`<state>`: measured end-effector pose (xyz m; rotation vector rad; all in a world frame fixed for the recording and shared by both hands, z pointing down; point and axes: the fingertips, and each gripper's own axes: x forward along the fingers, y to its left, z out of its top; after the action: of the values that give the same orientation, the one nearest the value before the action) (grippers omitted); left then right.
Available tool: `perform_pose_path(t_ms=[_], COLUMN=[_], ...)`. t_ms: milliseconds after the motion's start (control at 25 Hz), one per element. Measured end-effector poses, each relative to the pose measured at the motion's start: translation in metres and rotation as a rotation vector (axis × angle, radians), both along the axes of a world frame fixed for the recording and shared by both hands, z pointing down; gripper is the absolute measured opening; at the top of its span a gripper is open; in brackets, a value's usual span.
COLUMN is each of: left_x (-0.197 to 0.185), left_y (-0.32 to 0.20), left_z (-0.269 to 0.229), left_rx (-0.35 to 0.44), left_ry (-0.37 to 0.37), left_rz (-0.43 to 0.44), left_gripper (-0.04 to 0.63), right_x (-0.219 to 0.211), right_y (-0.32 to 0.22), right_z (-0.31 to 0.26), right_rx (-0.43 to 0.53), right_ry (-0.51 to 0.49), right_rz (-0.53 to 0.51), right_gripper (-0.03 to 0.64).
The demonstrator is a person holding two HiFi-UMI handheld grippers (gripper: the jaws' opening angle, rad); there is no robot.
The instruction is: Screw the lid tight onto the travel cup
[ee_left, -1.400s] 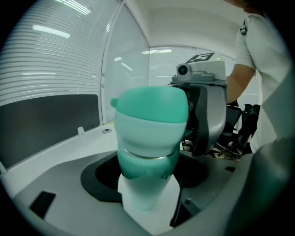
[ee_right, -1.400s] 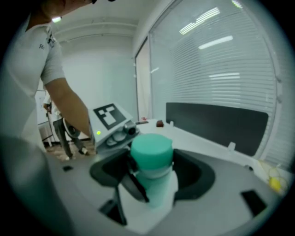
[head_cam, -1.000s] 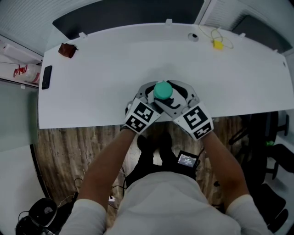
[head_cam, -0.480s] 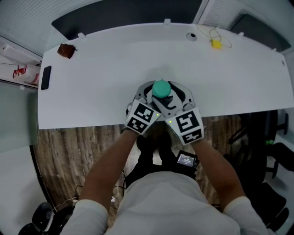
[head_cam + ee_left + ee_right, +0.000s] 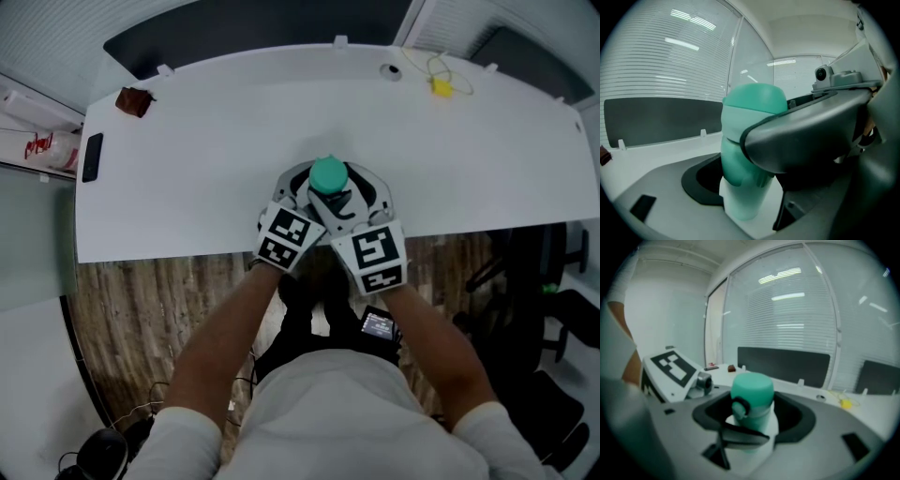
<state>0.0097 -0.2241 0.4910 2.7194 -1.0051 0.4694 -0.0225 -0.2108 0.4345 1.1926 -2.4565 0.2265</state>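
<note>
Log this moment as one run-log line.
left gripper: shut on travel cup | right gripper: shut on lid | cup: upright on table | lid: on cup

We see a white table (image 5: 206,187). On it lie a brown block (image 5: 133,101) at the far left corner, a black slab (image 5: 92,157) by the left edge and a yellow clip (image 5: 440,88) far right. The cup (image 5: 328,175) stands near the front edge.

Lid (image 5: 328,174) between left gripper (image 5: 298,188), right gripper (image 5: 362,193)
</note>
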Motion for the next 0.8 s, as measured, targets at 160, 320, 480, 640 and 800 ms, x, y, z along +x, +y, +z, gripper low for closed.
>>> perform_pose_path(t_ms=[160,320,480,640,800], left_x=[-0.001,0.003,0.004,0.003,0.004], left_y=[0.002,0.007,0.007,0.004,0.003], left_z=[0.001,0.002,0.001,0.001,0.002], left_rx=[0.001,0.000,-0.013,-0.004,0.016], left_ry=[-0.009,-0.022,-0.024,-0.021,-0.037], left_rz=[0.044,0.156,0.219,0.160,0.110], left_gripper=[0.326,0.326,0.327,0.327,0.325], right_x=[-0.004,-0.009,-0.012,-0.009,-0.007], right_y=[0.001,0.003,0.001,-0.004,-0.003], right_z=[0.001,0.001,-0.001,-0.002,-0.001], right_rx=[-0.012,-0.035,-0.045,-0.031,-0.014], right_ry=[0.003,0.010,0.004,0.019,0.025], right_rz=[-0.050,-0.184,-0.240,-0.147,-0.088], right_gripper=[0.298,0.301,0.310,0.310,0.310])
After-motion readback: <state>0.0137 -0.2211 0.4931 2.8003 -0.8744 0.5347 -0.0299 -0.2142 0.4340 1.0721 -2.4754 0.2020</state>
